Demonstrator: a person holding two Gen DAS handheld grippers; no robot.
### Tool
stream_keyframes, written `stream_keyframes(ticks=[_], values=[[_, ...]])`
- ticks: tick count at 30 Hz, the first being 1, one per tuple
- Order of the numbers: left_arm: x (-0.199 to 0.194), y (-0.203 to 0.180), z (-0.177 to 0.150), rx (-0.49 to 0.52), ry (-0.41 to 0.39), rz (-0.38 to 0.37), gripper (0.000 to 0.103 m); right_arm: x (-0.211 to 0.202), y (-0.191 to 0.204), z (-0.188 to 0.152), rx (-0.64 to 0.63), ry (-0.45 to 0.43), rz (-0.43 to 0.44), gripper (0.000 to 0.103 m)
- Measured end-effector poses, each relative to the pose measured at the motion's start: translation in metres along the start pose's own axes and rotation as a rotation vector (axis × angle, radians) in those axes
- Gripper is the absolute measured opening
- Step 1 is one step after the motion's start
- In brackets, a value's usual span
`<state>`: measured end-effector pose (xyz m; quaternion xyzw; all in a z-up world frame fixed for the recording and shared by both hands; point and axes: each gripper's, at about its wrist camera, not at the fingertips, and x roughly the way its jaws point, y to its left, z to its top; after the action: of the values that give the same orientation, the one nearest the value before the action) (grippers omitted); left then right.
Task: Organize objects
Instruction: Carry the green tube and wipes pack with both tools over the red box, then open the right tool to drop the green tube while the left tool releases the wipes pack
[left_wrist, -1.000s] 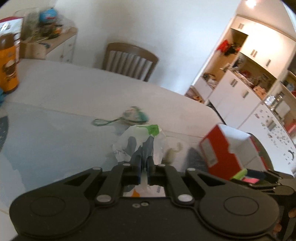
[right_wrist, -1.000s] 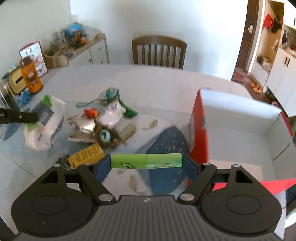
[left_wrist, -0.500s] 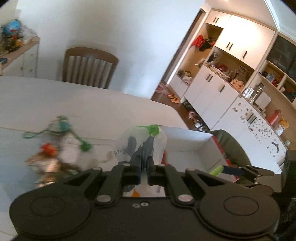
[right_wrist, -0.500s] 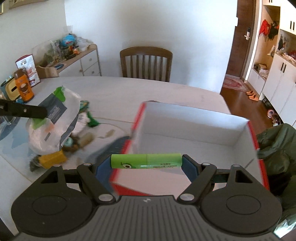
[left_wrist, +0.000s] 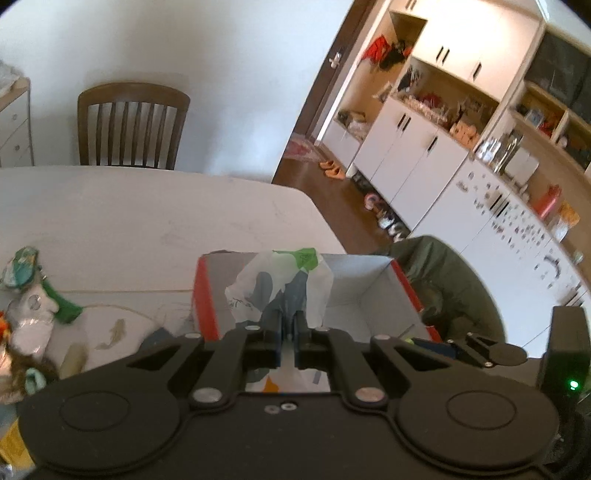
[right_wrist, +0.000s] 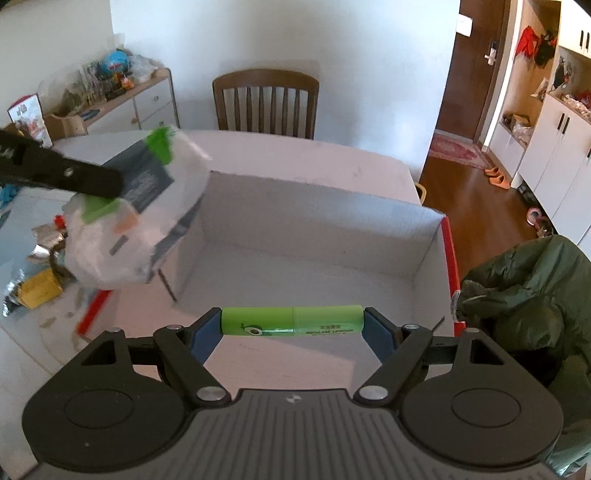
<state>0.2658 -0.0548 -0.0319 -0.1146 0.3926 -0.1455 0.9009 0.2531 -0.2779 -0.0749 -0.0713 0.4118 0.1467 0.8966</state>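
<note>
My left gripper (left_wrist: 288, 325) is shut on a crumpled white plastic bag (left_wrist: 275, 280) with green and dark print, held in the air at the red box's left wall. In the right wrist view the same bag (right_wrist: 125, 225) hangs from the left gripper's black fingers (right_wrist: 81, 177) over the box's left edge. My right gripper (right_wrist: 291, 322) is shut on a green tube (right_wrist: 291, 321), gripped end to end, just above the near side of the open red box (right_wrist: 448, 258) with its white inside.
A pile of small items (left_wrist: 29, 314) lies on the table left of the box, with a yellow packet (right_wrist: 37, 293) and foil wrappers. A dark green jacket (right_wrist: 524, 295) sits right of the box. A wooden chair (right_wrist: 266, 103) stands beyond the table.
Both grippers have moved right toward the red box. The bag now hangs at the box's left wall, and the green tube is over the box's near side.
</note>
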Motion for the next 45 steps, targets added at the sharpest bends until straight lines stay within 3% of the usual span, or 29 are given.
stream_keyframes(ticks=[10,17,23,34,45], values=[[0.072,-0.025,-0.004,0.087,0.119,0.039,0.004,0.034,-0.005,-0.006,-0.075,0.082,-0.004,0.081],[0.11,-0.04,-0.01,0.142,0.196,0.045,0.004,0.055,-0.013,0.0,-0.079,0.154,0.047,0.081],[0.128,-0.038,-0.015,0.131,0.246,0.042,0.004,0.068,-0.019,-0.001,-0.076,0.233,0.048,0.081],[0.147,-0.035,-0.026,0.138,0.333,0.057,0.006,0.071,-0.017,0.008,-0.085,0.287,0.02,0.082],[0.15,-0.035,-0.026,0.123,0.342,0.085,0.024,0.067,-0.017,0.008,-0.086,0.287,0.019,0.081]])
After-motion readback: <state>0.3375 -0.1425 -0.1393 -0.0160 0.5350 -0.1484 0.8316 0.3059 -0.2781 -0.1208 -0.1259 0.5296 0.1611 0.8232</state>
